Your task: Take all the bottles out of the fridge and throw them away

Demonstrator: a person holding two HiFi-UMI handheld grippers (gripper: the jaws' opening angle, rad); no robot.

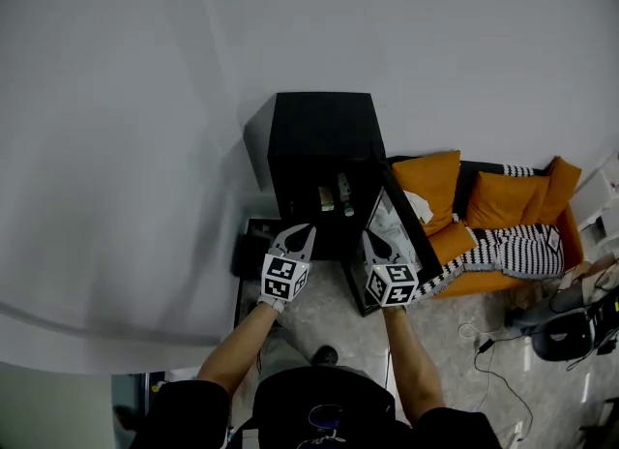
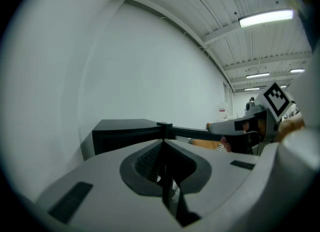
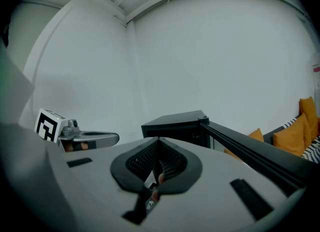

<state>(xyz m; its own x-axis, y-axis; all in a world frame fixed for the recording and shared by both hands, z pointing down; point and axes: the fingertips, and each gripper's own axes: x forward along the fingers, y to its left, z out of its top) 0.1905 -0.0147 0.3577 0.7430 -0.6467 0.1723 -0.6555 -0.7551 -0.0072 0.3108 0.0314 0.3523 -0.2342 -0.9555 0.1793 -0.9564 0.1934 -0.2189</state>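
1. Fridge (image 1: 322, 137): a small black cabinet standing against the white wall. Its door (image 1: 398, 234) is hanging open, swung out toward your right.
2. Fridge contents: bottles (image 1: 345, 194) are sitting on an inner shelf, one pale, with something greenish just beside it. The exact count is too small to tell. What the door's inner side is carrying cannot be made out.
3. Left gripper (image 1: 302, 234): you are holding it just in front of the open compartment. Its jaws are pressing together with nothing between them.
4. Right gripper (image 1: 371, 239): you are holding it beside the left one, near the door's inner face. Its jaws are also closed and empty.
5. Sofa (image 1: 503, 244): it is standing to the right of the fridge and is carrying orange cushions (image 1: 430, 178).
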